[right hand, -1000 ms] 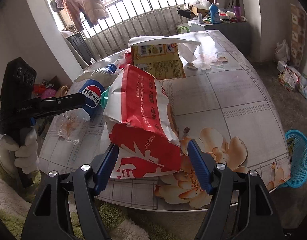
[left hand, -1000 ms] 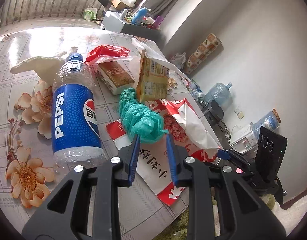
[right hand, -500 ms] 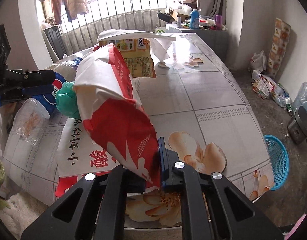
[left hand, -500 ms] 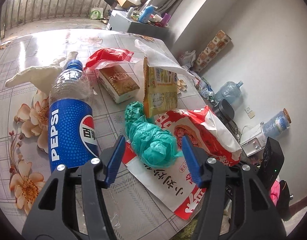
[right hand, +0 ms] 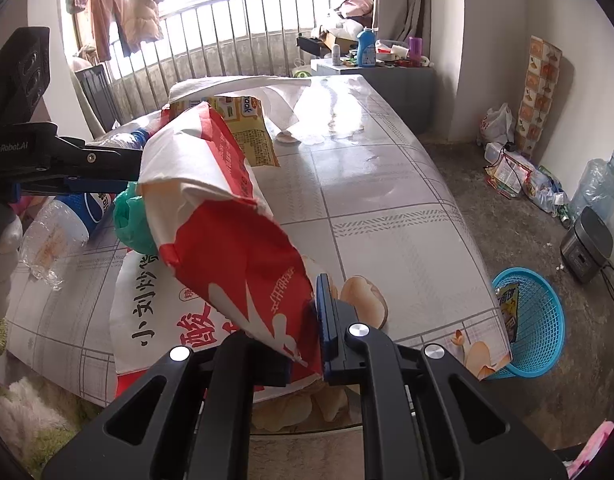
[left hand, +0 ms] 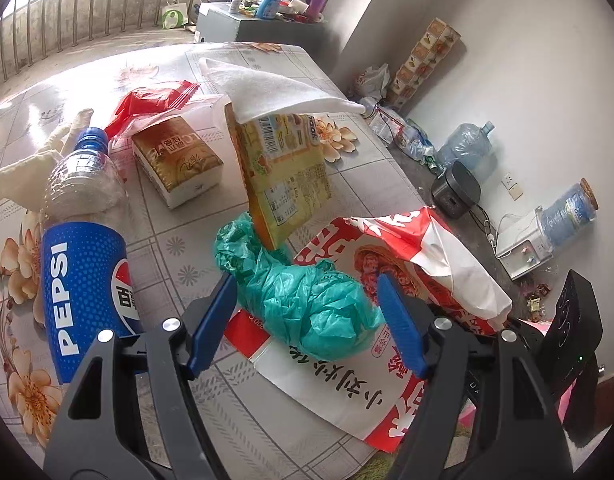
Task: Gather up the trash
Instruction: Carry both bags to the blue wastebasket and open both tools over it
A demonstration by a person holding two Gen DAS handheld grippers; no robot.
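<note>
the step in hand looks like bagging: the right tool (right hand: 307, 334) is clamped on the edge of the red-and-white bag (right hand: 227, 216), holding its mouth up. the left tool (left hand: 307, 320) has just been opening and stands wide, its blue pads either side of the crumpled teal plastic bag (left hand: 303, 300) — not pressing it. next, likely close on that wad and carry it into the bag's mouth. ahead of the left tool on the tiled, flower-patterned counter (right hand: 387, 208) lie a pepsi bottle (left hand: 83, 248) and a yellow snack packet (left hand: 287, 176); a blue basket (right hand: 539, 320) sits on the floor, right of the right tool.
</note>
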